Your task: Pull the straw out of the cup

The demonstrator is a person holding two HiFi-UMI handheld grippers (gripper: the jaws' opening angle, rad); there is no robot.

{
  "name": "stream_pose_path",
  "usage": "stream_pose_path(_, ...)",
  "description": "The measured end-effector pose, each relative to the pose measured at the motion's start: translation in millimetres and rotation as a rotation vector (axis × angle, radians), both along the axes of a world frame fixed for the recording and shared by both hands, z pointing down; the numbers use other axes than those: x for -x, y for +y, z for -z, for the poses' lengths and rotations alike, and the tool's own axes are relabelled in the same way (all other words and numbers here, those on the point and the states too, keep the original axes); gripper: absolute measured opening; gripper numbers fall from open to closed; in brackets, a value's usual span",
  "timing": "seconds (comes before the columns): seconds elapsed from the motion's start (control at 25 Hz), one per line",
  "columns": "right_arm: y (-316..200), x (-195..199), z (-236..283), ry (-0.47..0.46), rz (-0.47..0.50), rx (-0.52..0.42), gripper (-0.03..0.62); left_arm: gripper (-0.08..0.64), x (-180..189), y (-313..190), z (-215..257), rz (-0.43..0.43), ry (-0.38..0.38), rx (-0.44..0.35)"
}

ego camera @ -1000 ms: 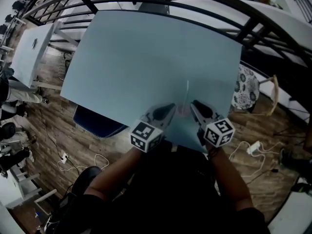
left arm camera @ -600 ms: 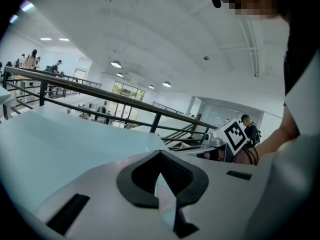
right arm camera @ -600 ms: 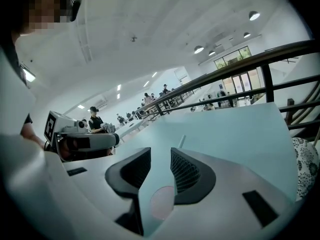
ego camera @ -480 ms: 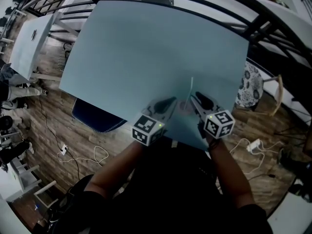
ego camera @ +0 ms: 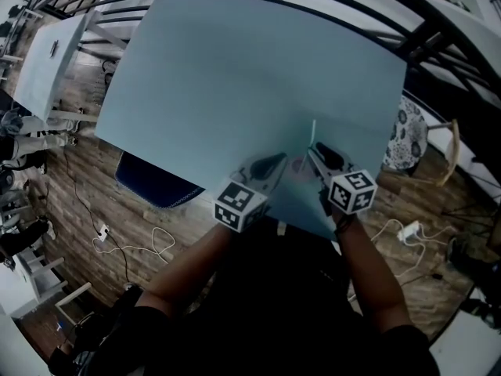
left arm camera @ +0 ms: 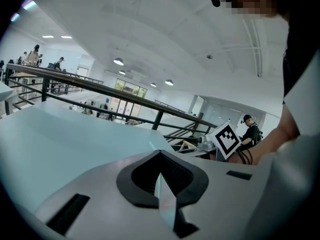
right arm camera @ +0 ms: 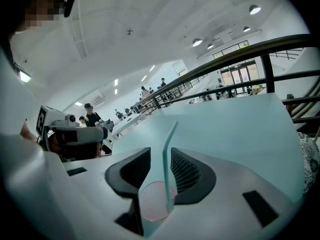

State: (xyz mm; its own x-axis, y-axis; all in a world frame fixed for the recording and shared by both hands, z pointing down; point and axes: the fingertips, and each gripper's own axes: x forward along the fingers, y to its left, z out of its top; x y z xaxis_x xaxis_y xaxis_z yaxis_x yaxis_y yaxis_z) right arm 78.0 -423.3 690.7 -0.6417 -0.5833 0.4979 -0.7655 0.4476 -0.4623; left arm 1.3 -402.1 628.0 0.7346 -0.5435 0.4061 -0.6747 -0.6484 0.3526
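A clear pinkish cup [ego camera: 298, 165] stands near the front edge of the pale blue table [ego camera: 235, 69], with a pale green straw [ego camera: 313, 130] rising from it. In the right gripper view the cup [right arm camera: 152, 204] and straw [right arm camera: 166, 159] sit between the pads of my right gripper [right arm camera: 161, 151]. Those jaws have just been opening and touch neither. In the head view my right gripper [ego camera: 313, 149] is just right of the cup. My left gripper [ego camera: 280, 159] points at the cup from the left. Its jaws [left arm camera: 160, 154] are shut, with only a thin slit between them.
A black railing [ego camera: 438, 30] runs along the table's far and right sides. A chair with a patterned cushion [ego camera: 399, 139] stands to the right. A dark blue seat [ego camera: 153, 186] shows under the table's left corner. Cables [ego camera: 133, 249] and a white power strip [ego camera: 407, 232] lie on the wooden floor.
Both grippers have sunk a little towards the table. The right one has drawn closer in around the cup and straw. The cup still stands in the same place.
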Motion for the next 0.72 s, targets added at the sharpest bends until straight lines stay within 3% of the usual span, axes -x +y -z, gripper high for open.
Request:
stream_pose_path(0.44,-8,4,-13,0.012,0.011,0.016,0.118,0.012,3,-9,-3,-0.003,-0.021,-0.015)
stream_pose_path(0.56,-9,3,-14,0.039,0.015,0.006,0.043,0.012,3,-10,-4,-0.008,-0.023,-0.013)
stream_pose_path(0.72,-6,8,-10,0.04,0.023,-0.005,0.038,0.012,10,-8,-4,0.008,-0.015,-0.01)
